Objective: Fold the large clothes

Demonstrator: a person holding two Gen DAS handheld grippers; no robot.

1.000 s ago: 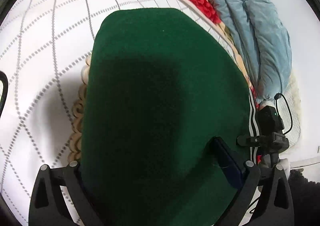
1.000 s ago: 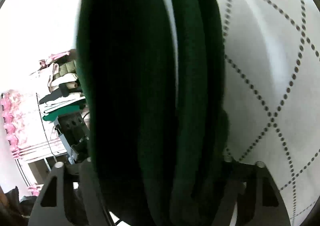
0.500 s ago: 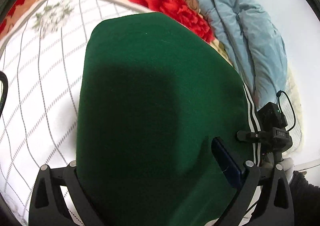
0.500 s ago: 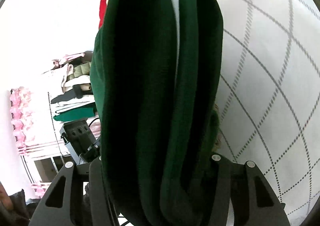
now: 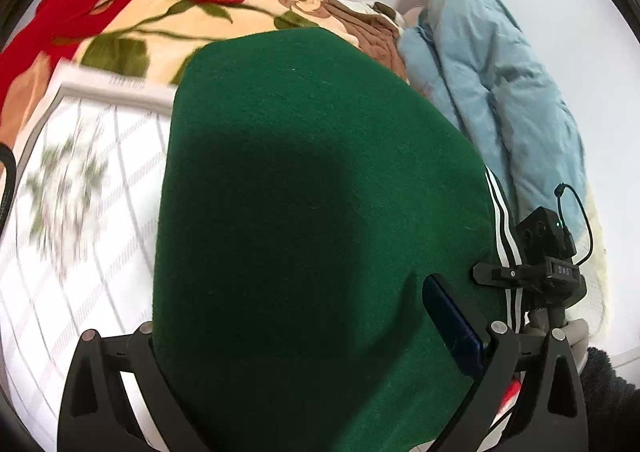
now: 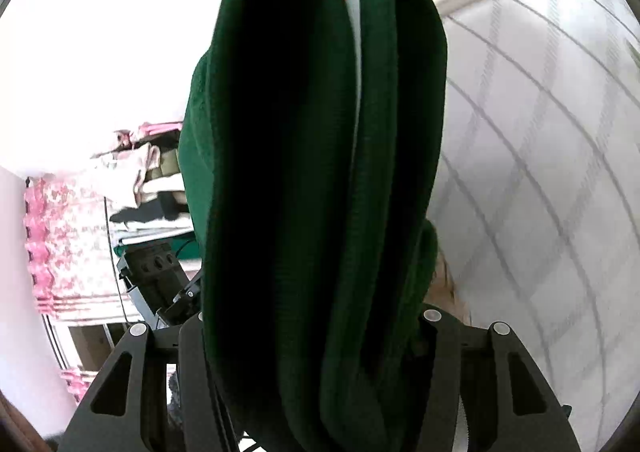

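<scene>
A folded dark green garment point(image 5: 312, 220) with white side stripes fills the left wrist view. My left gripper point(image 5: 316, 332) is shut on its near edge and holds it off the bed. In the right wrist view the same garment point(image 6: 312, 180) stands edge-on as two thick folds. My right gripper point(image 6: 308, 324) is shut on its folded edge. The right gripper's body shows at the right of the left wrist view point(image 5: 544, 256). The left gripper's body shows at the left of the right wrist view point(image 6: 156, 276).
A white bedsheet point(image 5: 80, 212) with a grey diamond grid lies below. A red and cream flowered blanket point(image 5: 160, 12) and a light blue quilt point(image 5: 500, 100) lie at the far side. Stacked clothes on shelves point(image 6: 136, 188) and pink curtains point(image 6: 44, 244) stand at the left.
Both grippers have lifted and carried the folded garment toward the flowered blanket. More blanket and wall show now. The grip has not changed.
</scene>
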